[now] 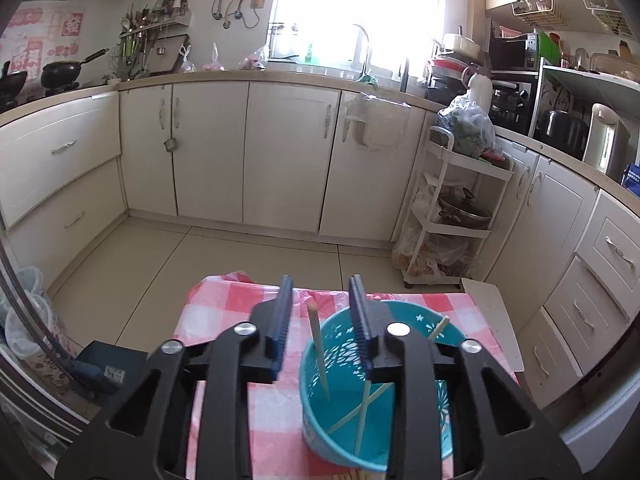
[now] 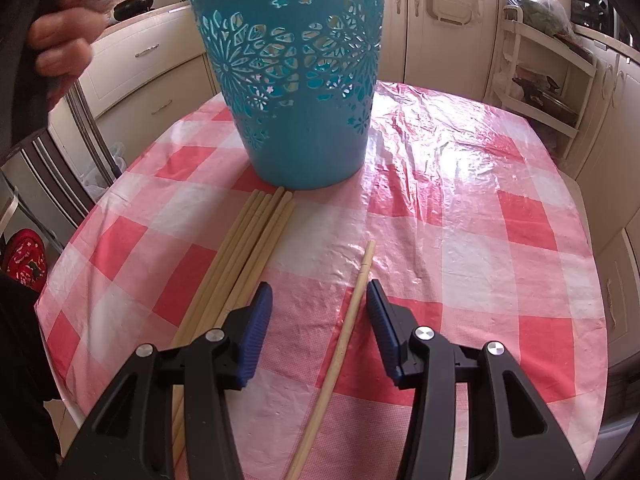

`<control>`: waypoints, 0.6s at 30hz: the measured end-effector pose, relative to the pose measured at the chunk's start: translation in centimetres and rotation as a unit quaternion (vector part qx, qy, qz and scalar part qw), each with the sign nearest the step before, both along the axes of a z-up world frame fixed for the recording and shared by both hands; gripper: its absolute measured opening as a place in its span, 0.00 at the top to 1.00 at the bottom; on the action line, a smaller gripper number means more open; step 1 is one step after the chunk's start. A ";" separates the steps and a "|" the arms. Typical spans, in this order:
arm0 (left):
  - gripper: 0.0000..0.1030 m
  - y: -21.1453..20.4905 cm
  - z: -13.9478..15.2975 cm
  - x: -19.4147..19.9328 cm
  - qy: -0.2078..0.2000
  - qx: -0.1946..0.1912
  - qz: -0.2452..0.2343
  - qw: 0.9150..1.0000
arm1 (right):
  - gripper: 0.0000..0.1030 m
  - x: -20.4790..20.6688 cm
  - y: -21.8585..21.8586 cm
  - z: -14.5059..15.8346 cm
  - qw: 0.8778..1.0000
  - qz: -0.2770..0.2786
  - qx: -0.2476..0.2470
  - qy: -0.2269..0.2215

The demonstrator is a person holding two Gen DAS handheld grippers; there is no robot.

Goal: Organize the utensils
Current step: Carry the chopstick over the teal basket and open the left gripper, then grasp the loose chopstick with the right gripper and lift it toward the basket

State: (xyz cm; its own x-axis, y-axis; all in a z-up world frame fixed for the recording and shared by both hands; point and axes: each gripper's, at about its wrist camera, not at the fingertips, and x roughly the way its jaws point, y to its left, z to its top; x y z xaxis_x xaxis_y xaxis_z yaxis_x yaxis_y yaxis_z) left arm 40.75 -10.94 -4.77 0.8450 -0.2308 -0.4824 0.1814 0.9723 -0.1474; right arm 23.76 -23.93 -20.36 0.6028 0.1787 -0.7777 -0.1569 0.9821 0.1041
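Note:
A teal cut-out basket (image 2: 296, 80) stands on the pink checked tablecloth (image 2: 460, 208). In the left wrist view I look down into the basket (image 1: 344, 432), which holds three wooden chopsticks (image 1: 320, 356). My left gripper (image 1: 322, 300) is open and empty above the basket's rim. A bundle of several chopsticks (image 2: 240, 256) lies on the cloth in front of the basket. A single chopstick (image 2: 344, 340) lies apart to their right. My right gripper (image 2: 318, 296) is open low over the cloth, with the single chopstick between its fingers, untouched.
A white rolling rack (image 1: 448, 208) with a pot and bags stands by the cabinets (image 1: 280, 152). A person's hand (image 2: 64, 36) shows at the upper left of the right wrist view. The table edge (image 2: 68, 264) curves along the left.

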 end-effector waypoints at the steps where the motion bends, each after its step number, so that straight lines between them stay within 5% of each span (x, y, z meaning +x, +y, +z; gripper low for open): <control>1: 0.54 0.5 0.2 -0.7 -0.003 0.001 0.004 1.000 | 0.53 0.0 0.0 0.0 1.000 0.000 0.001 0.000; 9: 0.24 6.6 0.0 -6.6 -0.018 -0.021 0.052 0.998 | 0.60 -0.1 -1.1 0.1 1.000 -0.015 0.024 0.000; 14: 0.24 10.7 -3.8 -6.3 0.052 -0.060 0.095 0.992 | 0.69 -0.1 -1.2 0.1 1.000 -0.028 0.013 0.000; 18: 0.24 11.6 -3.5 -6.5 0.039 -0.059 0.104 0.992 | 0.80 0.0 -2.1 0.2 0.999 -0.048 0.021 0.010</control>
State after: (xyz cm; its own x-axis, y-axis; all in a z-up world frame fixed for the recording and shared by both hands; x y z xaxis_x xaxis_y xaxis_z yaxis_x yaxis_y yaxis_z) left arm 34.23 0.62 -8.26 0.8409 -0.1142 -0.5290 -0.0376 0.9628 -0.2676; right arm 23.77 -26.06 -20.18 0.6038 0.1537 -0.7822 -0.0588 0.9872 0.1485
